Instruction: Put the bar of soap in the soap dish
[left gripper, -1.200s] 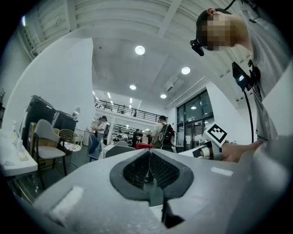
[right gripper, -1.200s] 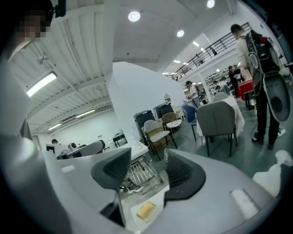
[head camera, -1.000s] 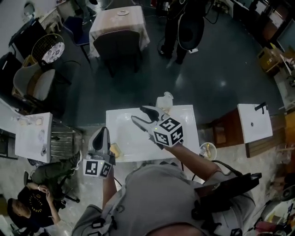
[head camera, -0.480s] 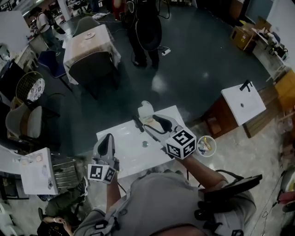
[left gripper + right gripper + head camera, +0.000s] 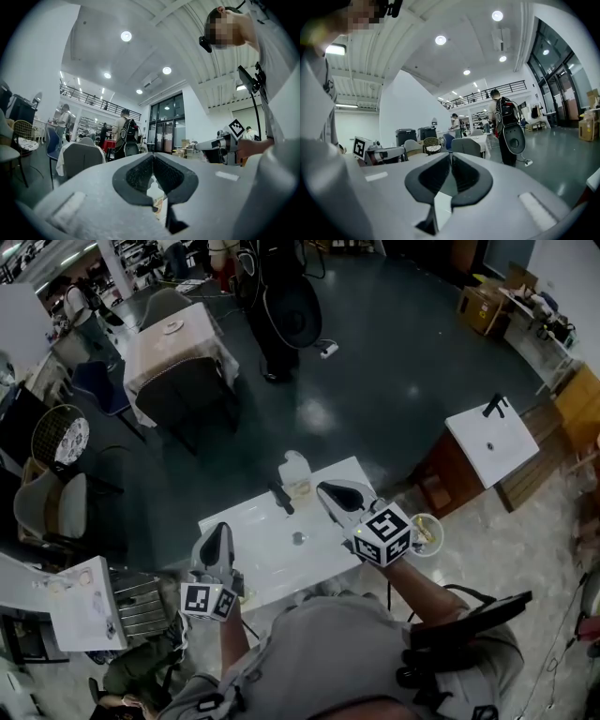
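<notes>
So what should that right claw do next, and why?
Probably open again. The right claw has just been closing on nothing over the white sink top. While it is shut, it can pick nothing up.

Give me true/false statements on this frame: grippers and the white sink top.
1. The right gripper is shut and empty. True; its jaws have just closed on nothing.
2. A pale bottle stands upright at the far edge of the sink top. True.
3. The left gripper holds the bottle. False: its jaws meet with nothing between them.
4. The bottle lies over the drain. False: it stands well apart from the drain.
</notes>
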Tool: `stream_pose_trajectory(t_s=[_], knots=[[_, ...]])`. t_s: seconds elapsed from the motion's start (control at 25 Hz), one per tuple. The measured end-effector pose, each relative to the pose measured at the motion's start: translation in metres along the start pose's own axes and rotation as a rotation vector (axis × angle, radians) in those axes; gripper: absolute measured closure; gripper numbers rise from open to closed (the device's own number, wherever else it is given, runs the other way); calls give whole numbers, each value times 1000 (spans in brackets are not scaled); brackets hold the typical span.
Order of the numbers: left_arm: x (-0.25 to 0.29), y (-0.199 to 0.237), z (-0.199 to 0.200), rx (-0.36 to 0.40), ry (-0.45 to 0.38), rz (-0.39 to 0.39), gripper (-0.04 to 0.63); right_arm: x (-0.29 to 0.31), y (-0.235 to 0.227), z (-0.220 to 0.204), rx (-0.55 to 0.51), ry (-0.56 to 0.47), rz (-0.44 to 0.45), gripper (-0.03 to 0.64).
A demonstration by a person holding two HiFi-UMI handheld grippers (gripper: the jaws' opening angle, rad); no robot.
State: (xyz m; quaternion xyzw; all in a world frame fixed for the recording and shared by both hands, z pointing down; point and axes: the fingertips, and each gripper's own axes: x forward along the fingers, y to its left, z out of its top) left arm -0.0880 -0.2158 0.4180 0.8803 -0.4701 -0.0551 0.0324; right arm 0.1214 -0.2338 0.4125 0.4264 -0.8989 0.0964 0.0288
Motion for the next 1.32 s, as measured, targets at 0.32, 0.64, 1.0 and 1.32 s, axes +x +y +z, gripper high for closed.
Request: stream_pose_trajectory(t_s=[0.32,0.64,1.0,1.32], knots=[[-11,12,-6,-11,-7,10,594,12,8,-2,-15,11,14,614],[-14,22,-8,-23,-13,24,594,23,8,-2,-24,19,10,614],[-14,29,-13,-40,-21,28,594,30,9,-5,-29,36,6,614],[-12,28,-15,-39,-15,29,594,34,8,-2,-53,35,13,614]])
